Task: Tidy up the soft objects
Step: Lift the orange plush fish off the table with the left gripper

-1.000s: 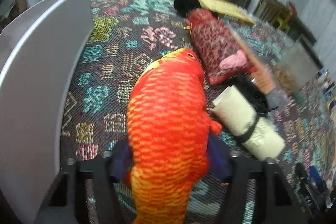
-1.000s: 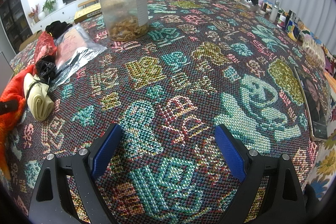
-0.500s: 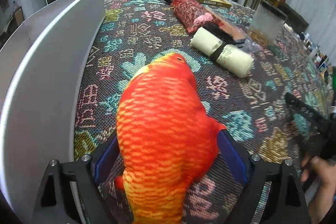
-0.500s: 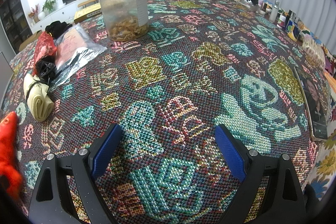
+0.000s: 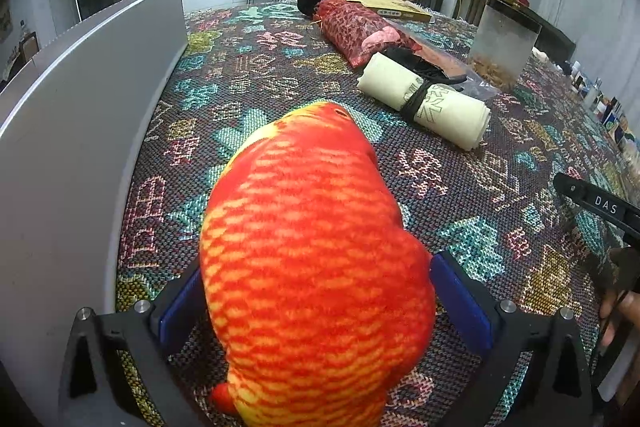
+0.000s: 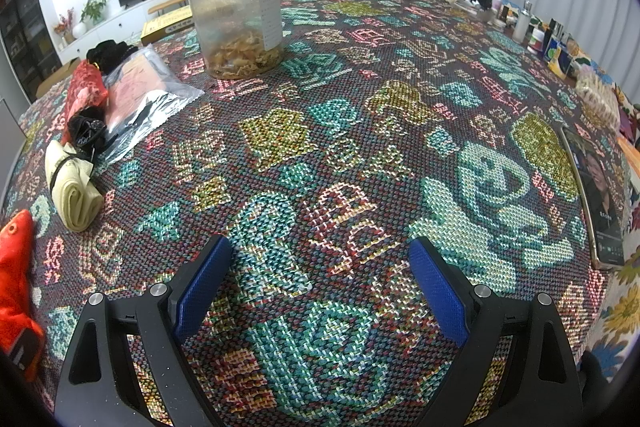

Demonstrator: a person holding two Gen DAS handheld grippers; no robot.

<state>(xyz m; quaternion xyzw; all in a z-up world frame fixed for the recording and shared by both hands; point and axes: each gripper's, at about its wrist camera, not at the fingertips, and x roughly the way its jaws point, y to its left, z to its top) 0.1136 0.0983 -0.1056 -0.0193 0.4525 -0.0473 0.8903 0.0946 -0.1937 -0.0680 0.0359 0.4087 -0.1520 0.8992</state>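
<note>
Orange-and-yellow plush fish (image 5: 316, 275), lying on the patterned woven cloth (image 6: 360, 131) beside a grey panel (image 5: 80, 131); left gripper (image 5: 320, 303) straddles its body, jaws opening, blue pads (image 5: 460, 299) off the plush on the right side, contact on the left unclear. Cream fabric roll (image 5: 424, 103) bound with a black strap, near the fish's head. Red patterned soft bundle (image 5: 356, 31) beyond the roll. Clear plastic jar (image 6: 236, 11), black lid, upright. Right gripper (image 6: 320, 283) spread wide over bare cloth, nothing between its fingers
</note>
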